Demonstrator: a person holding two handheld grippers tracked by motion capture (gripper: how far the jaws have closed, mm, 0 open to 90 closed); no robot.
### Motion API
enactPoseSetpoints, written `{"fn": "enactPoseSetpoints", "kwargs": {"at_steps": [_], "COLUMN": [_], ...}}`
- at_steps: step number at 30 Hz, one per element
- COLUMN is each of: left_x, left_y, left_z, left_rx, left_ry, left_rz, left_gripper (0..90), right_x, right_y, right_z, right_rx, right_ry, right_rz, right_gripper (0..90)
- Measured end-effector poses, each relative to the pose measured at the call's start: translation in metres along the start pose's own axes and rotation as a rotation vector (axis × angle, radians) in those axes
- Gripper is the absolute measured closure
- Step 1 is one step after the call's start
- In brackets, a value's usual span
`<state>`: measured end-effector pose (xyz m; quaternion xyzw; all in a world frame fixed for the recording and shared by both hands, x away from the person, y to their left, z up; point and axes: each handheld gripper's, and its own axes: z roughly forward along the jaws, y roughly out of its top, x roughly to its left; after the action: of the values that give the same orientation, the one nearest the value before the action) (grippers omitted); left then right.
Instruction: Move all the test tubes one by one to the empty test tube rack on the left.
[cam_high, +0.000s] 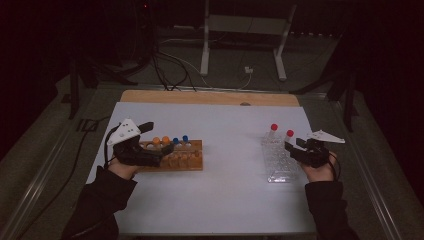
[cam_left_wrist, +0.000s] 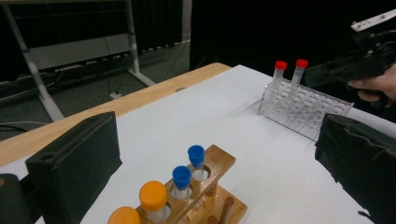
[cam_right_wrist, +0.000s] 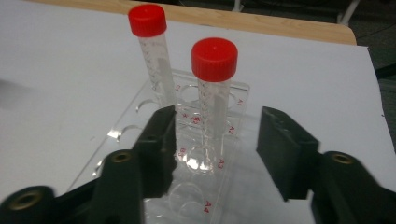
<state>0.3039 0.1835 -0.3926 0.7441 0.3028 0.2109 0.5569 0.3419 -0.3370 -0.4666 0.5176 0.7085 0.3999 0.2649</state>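
Nearest the person, 2 dark sleeves rise from the bottom of the high view, each hand holding a gripper over the white table (cam_high: 225, 200).

The left gripper (cam_high: 159, 137) hovers at the wooden rack (cam_high: 192, 161), its jaws spread wide and gripping nothing. In the left gripper view the rack (cam_left_wrist: 224, 205) sits low between the 2 black jaws, closer to the left one. It carries 2 orange-capped tubes (cam_left_wrist: 152, 199) nearest the camera, then 2 blue-capped tubes (cam_left_wrist: 181, 182) in a row beyond; all stand upright in round holes. None of them touches a jaw.

The right gripper (cam_high: 294, 145) rests at the near right edge of the clear plastic rack (cam_high: 276, 162). Its jaws are released, parted to either side of a tube. In the right gripper view the rack (cam_right_wrist: 187, 196) is transparent, with rows of round wells lettered in red, A2 to A4 legible along one edge. 2 red-capped tubes (cam_right_wrist: 214, 93) stand upright in it, clear-walled with printed graduations. The nearer tube stands just beyond the jaw tips, in line with the gap between them and closer to the left one; it looks apart from both pads, though the angle makes that hard to confirm. The farther tube (cam_right_wrist: 152, 56) stands behind and to the left.

Beyond the table's wooden far edge (cam_high: 210, 96) lie cables and a white metal frame (cam_high: 245, 40) on a dim floor.
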Motion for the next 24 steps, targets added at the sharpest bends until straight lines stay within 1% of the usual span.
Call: {"fn": "enactPoseSetpoints", "kwargs": {"at_steps": [2, 3, 6, 7, 8, 11, 13, 14, 18, 22, 24], "left_x": [0.0, 0.0, 0.001, 0.001, 0.0, 0.0, 0.0, 0.0, 0.0, 0.0, 0.0], "left_y": [0.0, 0.0, 0.0, 0.0, 0.0, 0.0, 0.001, 0.001, 0.001, 0.001, 0.001], "left_z": [0.0, 0.0, 0.0, -0.001, -0.001, 0.0, 0.0, 0.0, 0.0, 0.0, 0.0], "left_rx": [0.0, -0.001, -0.002, -0.001, -0.001, -0.002, 0.0, -0.002, 0.001, -0.001, 0.002], "left_ry": [-0.003, -0.002, -0.003, -0.008, -0.004, -0.004, -0.011, -0.008, -0.011, -0.012, -0.012], "left_rz": [-0.001, 0.0, -0.001, -0.003, -0.001, -0.001, -0.002, 0.0, -0.001, 0.0, 0.001], "left_gripper": [0.8, 0.8, 0.8, 0.8, 0.8, 0.8, 0.8, 0.8, 0.8, 0.8, 0.8], "right_x": [0.0, 0.0, 0.0, -0.001, -0.001, 0.0, 0.0, 0.0, 0.001, 0.002, 0.003], "right_y": [0.0, 0.0, 0.0, 0.0, 0.0, 0.001, 0.001, 0.001, 0.001, 0.003, 0.003], "right_z": [0.002, 0.003, 0.007, 0.008, 0.009, 0.012, 0.013, 0.014, 0.017, 0.017, 0.016], "right_rx": [0.004, 0.003, 0.007, 0.006, 0.005, 0.008, 0.01, 0.009, 0.015, 0.019, 0.015], "right_ry": [0.008, 0.001, -0.001, 0.003, 0.004, 0.0, 0.004, -0.003, 0.003, -0.011, -0.013], "right_rz": [0.0, -0.004, 0.001, 0.004, 0.005, -0.001, -0.01, -0.018, -0.021, -0.036, -0.036], "right_gripper": [53.5, 54.7, 59.0, 60.7, 61.2, 63.3, 66.2, 67.5, 73.4, 74.6, 74.8]}}
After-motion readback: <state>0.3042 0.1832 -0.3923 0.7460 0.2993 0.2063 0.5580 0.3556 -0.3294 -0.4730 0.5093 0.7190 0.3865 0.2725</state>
